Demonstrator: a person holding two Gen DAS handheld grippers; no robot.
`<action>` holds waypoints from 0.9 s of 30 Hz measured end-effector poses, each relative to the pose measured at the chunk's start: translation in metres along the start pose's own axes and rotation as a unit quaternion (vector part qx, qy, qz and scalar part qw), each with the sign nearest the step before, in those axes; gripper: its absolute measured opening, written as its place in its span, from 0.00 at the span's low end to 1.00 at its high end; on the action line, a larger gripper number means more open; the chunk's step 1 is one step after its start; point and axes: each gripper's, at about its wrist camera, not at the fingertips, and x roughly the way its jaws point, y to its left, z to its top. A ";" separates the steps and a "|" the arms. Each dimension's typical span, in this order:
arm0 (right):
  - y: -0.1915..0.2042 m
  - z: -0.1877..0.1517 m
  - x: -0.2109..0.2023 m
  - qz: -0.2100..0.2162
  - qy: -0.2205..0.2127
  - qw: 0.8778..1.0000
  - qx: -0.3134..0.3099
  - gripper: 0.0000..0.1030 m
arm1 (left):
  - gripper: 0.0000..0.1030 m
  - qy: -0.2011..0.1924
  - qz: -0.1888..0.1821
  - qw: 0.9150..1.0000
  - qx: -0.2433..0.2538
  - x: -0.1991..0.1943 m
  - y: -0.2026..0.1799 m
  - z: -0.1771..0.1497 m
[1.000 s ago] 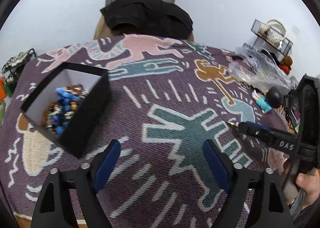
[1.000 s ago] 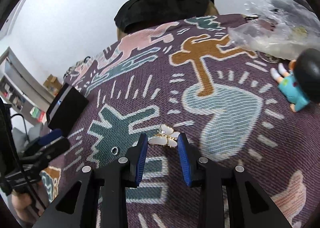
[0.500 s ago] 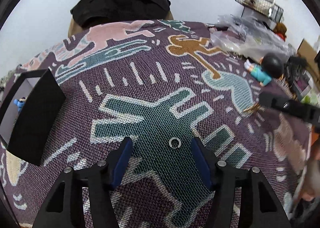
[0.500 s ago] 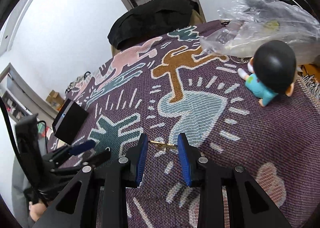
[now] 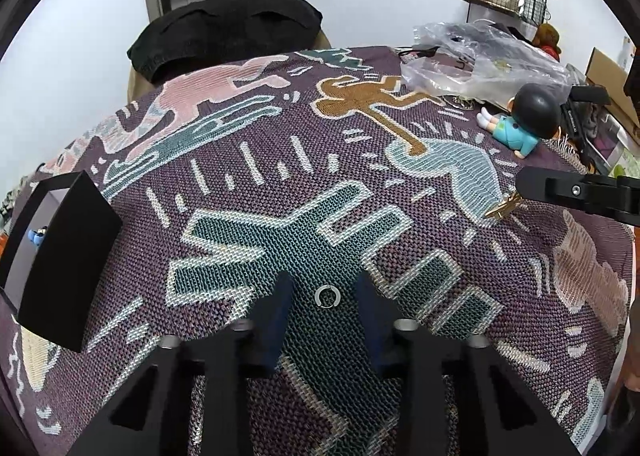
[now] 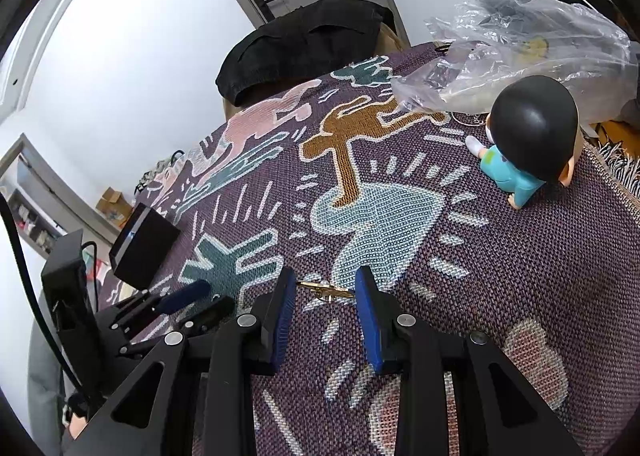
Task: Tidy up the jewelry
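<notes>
tabletop under a purple patterned woven cloth (image 5: 360, 184). black jewelry box (image 5: 60, 256) sits at the far left edge, open top, something blue inside. crumpled clear plastic bag (image 5: 480, 64) at the far right, figurine with a black head and teal shirt (image 5: 524, 120) lying just in front of it. left gripper (image 5: 326, 302) low over the cloth, fingers (image 5: 276, 312) partly apart, straddling a small silver ring (image 5: 327, 297) that lies flat on the teal figure, not touching it. right gripper (image 6: 325, 290) has a gold brooch (image 6: 325, 290) spanning its narrow gap, edge-on, both blue pads touching its ends, held just above the cloth, well right of the ring.
</notes>
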 end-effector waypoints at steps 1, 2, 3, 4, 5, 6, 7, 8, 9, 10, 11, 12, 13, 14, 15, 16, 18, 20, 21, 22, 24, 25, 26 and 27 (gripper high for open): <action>0.000 0.000 0.000 0.000 0.000 1.000 0.000 0.31 | 0.13 0.000 -0.001 1.000 -0.002 0.000 0.000 0.000; 0.001 0.000 -0.001 0.000 -0.001 1.000 0.000 0.31 | 0.13 -0.001 -0.002 1.000 -0.003 0.000 0.001 -0.001; 0.001 0.000 -0.001 0.001 -0.001 1.000 -0.001 0.31 | 0.13 -0.002 -0.003 1.000 -0.002 0.000 0.001 -0.001; 0.002 0.000 -0.001 0.001 -0.001 1.000 -0.002 0.31 | 0.13 -0.001 -0.003 1.000 -0.002 -0.001 0.001 -0.001; 0.004 0.000 -0.001 0.001 -0.001 1.000 -0.004 0.31 | 0.13 0.000 -0.004 1.000 -0.003 -0.001 0.001 -0.002; 0.004 0.000 0.000 0.002 -0.001 1.000 -0.005 0.31 | 0.13 0.002 -0.006 1.000 -0.005 -0.002 0.002 -0.001; 0.006 0.000 0.000 0.003 -0.001 1.000 -0.006 0.31 | 0.13 0.002 -0.008 1.000 -0.007 -0.003 0.003 -0.001; 0.007 0.000 0.000 0.004 -0.001 1.000 -0.007 0.31 | 0.13 -0.001 -0.008 1.000 -0.009 -0.005 0.005 0.000; 0.007 0.000 0.000 0.004 -0.001 1.000 -0.007 0.31 | 0.13 -0.004 -0.008 1.000 -0.011 -0.008 0.006 0.000; 0.009 0.000 0.000 0.005 -0.002 1.000 -0.009 0.31 | 0.13 -0.007 -0.007 1.000 -0.013 -0.011 0.008 0.001; 0.010 0.001 0.000 0.006 -0.002 1.000 -0.010 0.31 | 0.13 -0.011 -0.007 1.000 -0.016 -0.014 0.010 0.002; 0.011 0.001 0.000 0.007 -0.003 1.000 -0.010 0.31 | 0.13 -0.017 -0.008 1.000 -0.019 -0.020 0.014 0.004; 0.012 0.001 -0.001 0.008 -0.004 1.000 -0.011 0.31 | 0.13 -0.022 -0.007 1.000 -0.022 -0.025 0.017 0.006; 0.014 0.001 -0.001 0.010 -0.005 1.000 -0.011 0.31 | 0.13 -0.027 -0.005 0.999 -0.024 -0.030 0.021 0.007; 0.016 0.001 -0.001 0.011 -0.005 1.000 -0.012 0.31 | 0.13 -0.031 -0.003 0.999 -0.026 -0.034 0.024 0.009; 0.018 0.002 -0.002 0.012 -0.006 1.000 -0.014 0.31 | 0.13 -0.036 -0.001 0.999 -0.030 -0.039 0.029 0.011; 0.022 0.002 -0.002 0.015 -0.008 1.000 -0.017 0.31 | 0.13 -0.045 0.004 0.998 -0.039 -0.048 0.040 0.014; 0.027 0.004 -0.002 0.018 -0.008 1.000 -0.020 0.31 | 0.13 -0.053 0.011 0.997 -0.048 -0.056 0.051 0.017; 0.031 0.004 -0.001 0.020 -0.009 1.000 -0.023 0.31 | 0.13 -0.056 0.014 0.997 -0.053 -0.060 0.056 0.018; 0.034 0.005 -0.001 0.021 -0.009 0.999 -0.025 0.31 | 0.13 -0.059 0.018 0.996 -0.057 -0.064 0.061 0.018; 0.040 0.006 0.000 0.024 -0.009 0.999 -0.031 0.31 | 0.13 -0.065 0.025 0.995 -0.066 -0.070 0.073 0.019; 0.044 0.006 0.000 0.025 -0.009 0.999 -0.034 0.31 | 0.13 -0.067 0.028 0.995 -0.069 -0.073 0.078 0.019; 0.048 0.007 0.001 0.027 -0.009 0.999 -0.037 0.31 | 0.13 -0.069 0.031 0.994 -0.073 -0.076 0.083 0.019; 0.051 0.007 0.001 0.028 -0.009 0.999 -0.040 0.31 | 0.13 -0.073 0.035 0.994 -0.079 -0.079 0.091 0.019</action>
